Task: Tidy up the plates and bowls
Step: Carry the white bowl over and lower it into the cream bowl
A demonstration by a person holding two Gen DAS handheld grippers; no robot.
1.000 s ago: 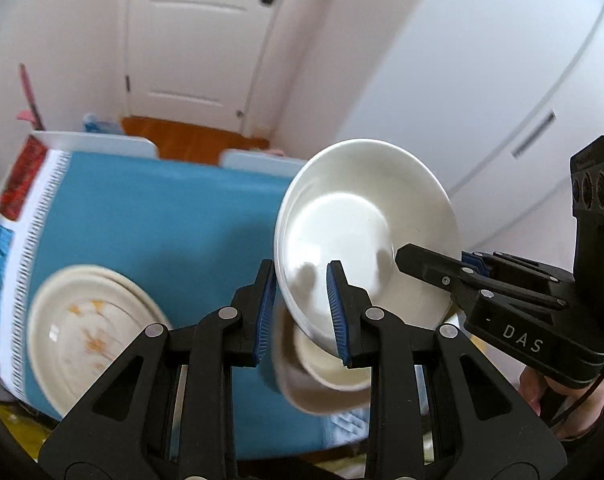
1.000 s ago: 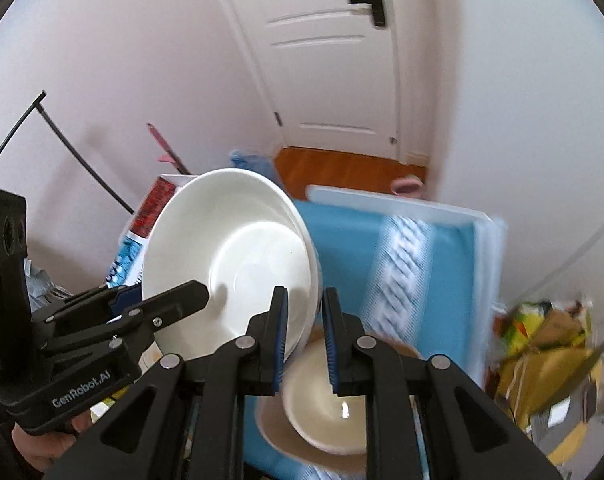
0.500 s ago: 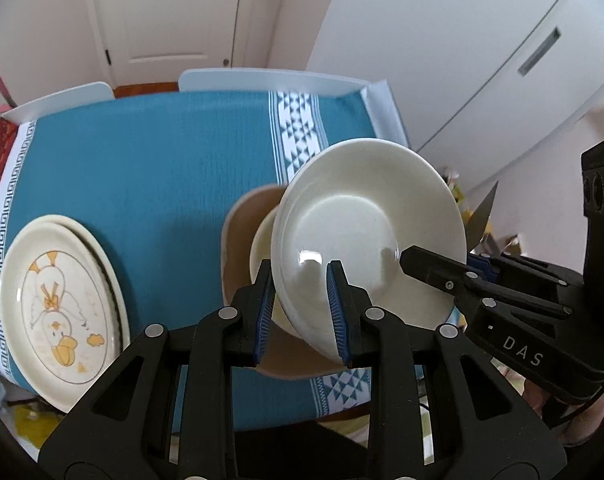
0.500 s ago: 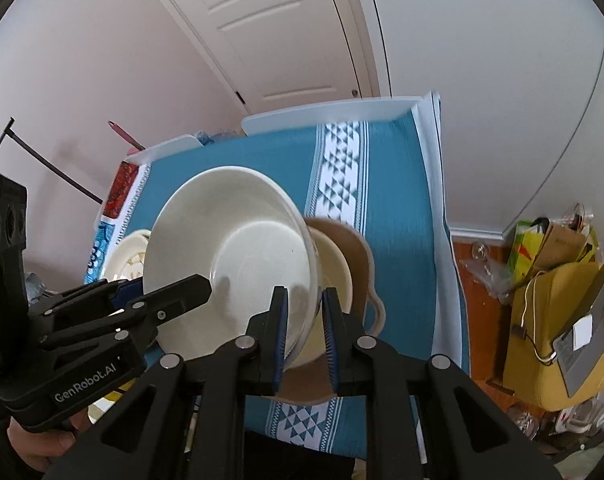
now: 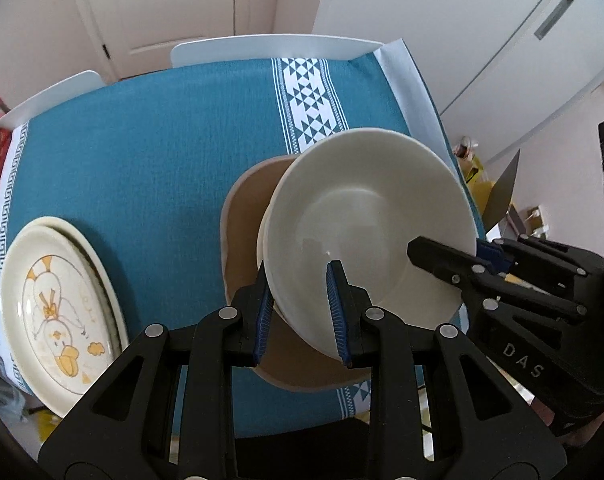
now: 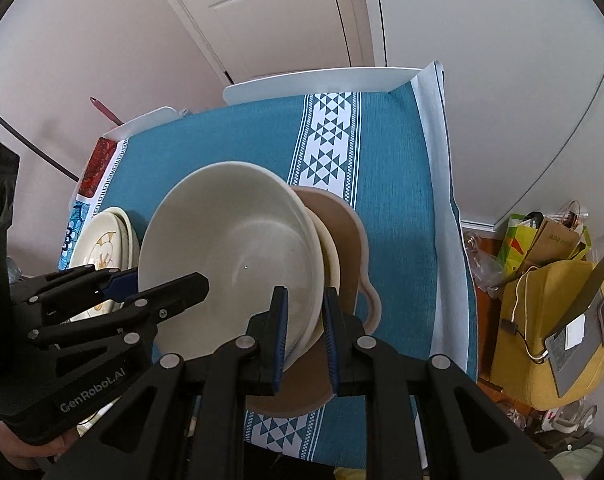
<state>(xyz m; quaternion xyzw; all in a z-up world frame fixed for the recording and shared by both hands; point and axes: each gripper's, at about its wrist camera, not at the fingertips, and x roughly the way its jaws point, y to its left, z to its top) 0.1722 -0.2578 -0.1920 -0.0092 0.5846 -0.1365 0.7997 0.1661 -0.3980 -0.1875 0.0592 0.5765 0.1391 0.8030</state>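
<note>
A large white bowl (image 5: 366, 220) hangs between both grippers, just above the table. My left gripper (image 5: 297, 308) is shut on its near-left rim. On the opposite rim my right gripper (image 6: 304, 320) is shut too, and it shows in the left wrist view as the black tool (image 5: 442, 252). Directly under the white bowl (image 6: 229, 248) a smaller cream bowl (image 6: 330, 256) sits inside a brown dish (image 6: 350, 248). I cannot tell whether the white bowl touches the cream one. The brown dish (image 5: 241, 232) rests on the blue tablecloth (image 5: 141, 140).
Two stacked cream plates (image 5: 57, 312), the top one with a duck picture, lie at the table's left edge. White chair backs (image 5: 261, 48) stand behind the far edge. A yellow bag (image 6: 542, 340) and paper bags sit on the floor right of the table.
Both grippers have sunk and tipped downward with the white bowl. It now hangs close over the cream bowl in the brown dish. Both grips are unchanged.
</note>
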